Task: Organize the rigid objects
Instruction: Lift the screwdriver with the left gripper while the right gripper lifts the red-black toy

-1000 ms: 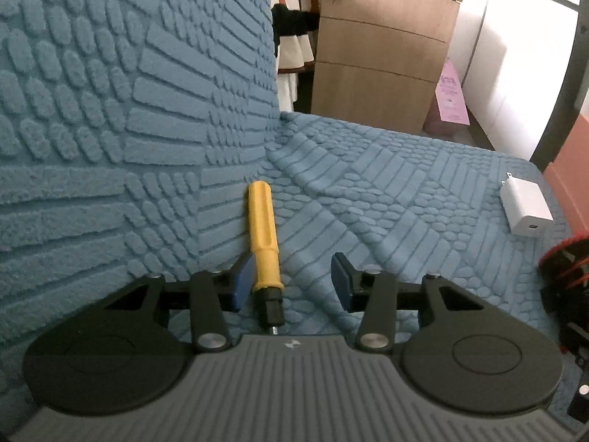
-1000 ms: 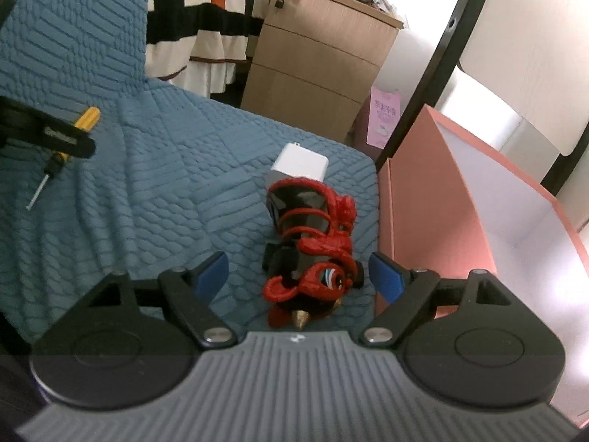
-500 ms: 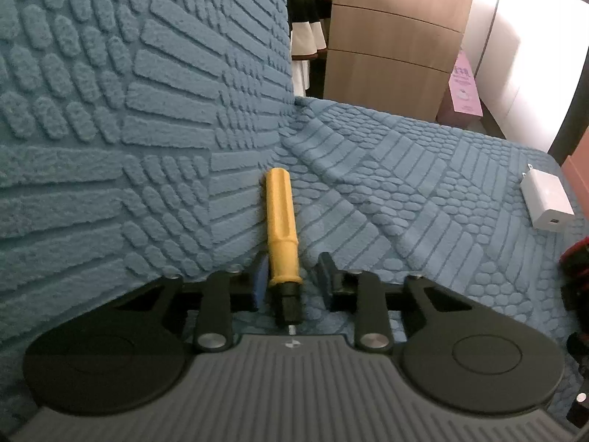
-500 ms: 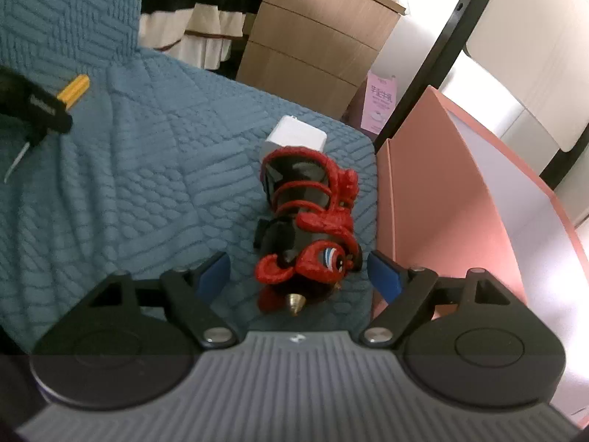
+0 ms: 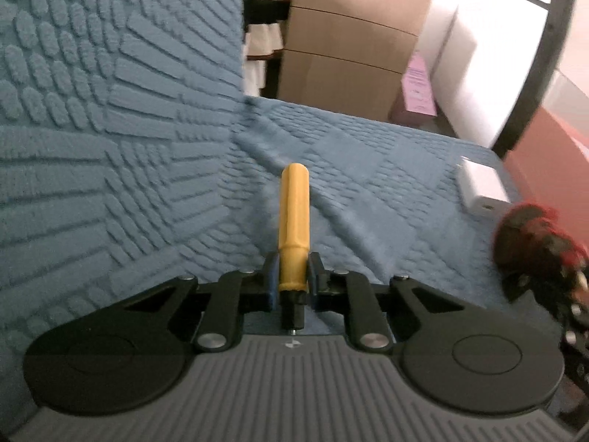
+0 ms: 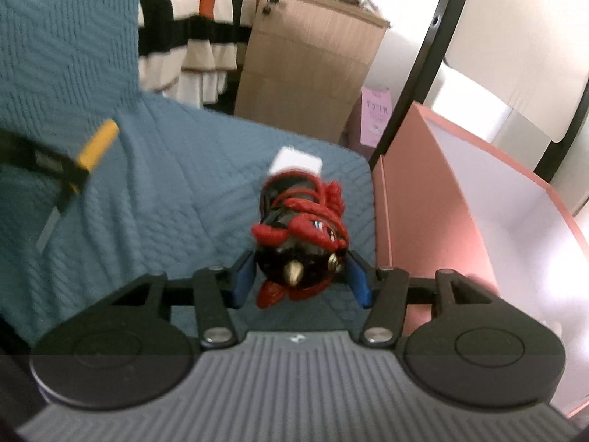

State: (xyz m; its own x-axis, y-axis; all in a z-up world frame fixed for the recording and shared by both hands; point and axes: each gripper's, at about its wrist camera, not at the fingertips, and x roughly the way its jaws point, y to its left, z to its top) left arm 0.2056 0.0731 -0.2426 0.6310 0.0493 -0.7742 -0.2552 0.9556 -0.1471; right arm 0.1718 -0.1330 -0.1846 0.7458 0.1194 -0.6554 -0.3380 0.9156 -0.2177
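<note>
L gripper (image 5: 292, 287) is clamped tight on the yellow-handled screwdriver (image 5: 293, 221), pads biting the handle low down by the black collar, handle pointing away along the fingers, metal shaft running back under the gripper body. In the R wrist view that screwdriver (image 6: 94, 151) looks clear of the blue textured sofa cover (image 6: 165, 191), shaft hanging down and toward the camera, tho blur makes it hard to be sure. R gripper (image 6: 300, 281) has its jaws closing right now around the red-and-black toy figure (image 6: 300, 235), brass-coloured tip facing the camera; blue pads sit just at both flanks, left pad looks to be touching, right one I can't call for certain, so no firm squeeze yet by my read. White charger block (image 6: 296, 160) lies on the cover just behind the toy, untouched. Pink box (image 6: 434, 199) stands open immediately to the R, white inside, prob the drop spot. How to do this well, imo: finish the R close before any lift, since the toy is lumpy w/ cord wraps and could roll out of a half grip; keep pads on the thick black body, not the loose red loops. Lift straight up, then swing over the pink wall w/ room to spare so the toy doesn't clip the rim. L side: grip is near one end, so the handle may pivot; carry it slow and level, and let R go into the box first so the two grippers don't crowd each other.
</note>
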